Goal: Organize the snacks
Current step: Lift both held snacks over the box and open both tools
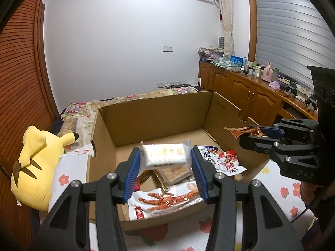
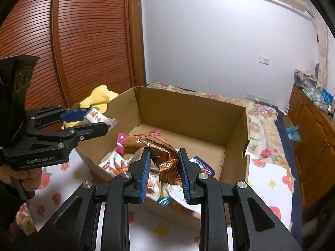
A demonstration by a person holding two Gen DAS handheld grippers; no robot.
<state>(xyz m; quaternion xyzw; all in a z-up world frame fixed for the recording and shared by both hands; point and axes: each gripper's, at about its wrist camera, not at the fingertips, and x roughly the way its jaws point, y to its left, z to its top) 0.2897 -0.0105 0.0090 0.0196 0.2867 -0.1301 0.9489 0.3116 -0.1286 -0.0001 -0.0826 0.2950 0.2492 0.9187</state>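
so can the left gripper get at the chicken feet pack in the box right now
Probably not yet: the left gripper is shut on the white snack pack. The chicken feet pack lies uncovered just below it in the cardboard box.

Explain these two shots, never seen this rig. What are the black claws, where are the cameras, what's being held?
No robot here: a person holds a two-finger gripper in each hand, with a fisheye camera on each looking along its fingers.

The left wrist view shows the left gripper shut on a white packet, with the right gripper at the side. The right wrist view shows the right gripper shut on a copper foil bag.

Both hang over an open cardboard box on a flowered bedsheet. The box already holds several snack packets, including a chicken-feet bag. A yellow plush lies beside it.
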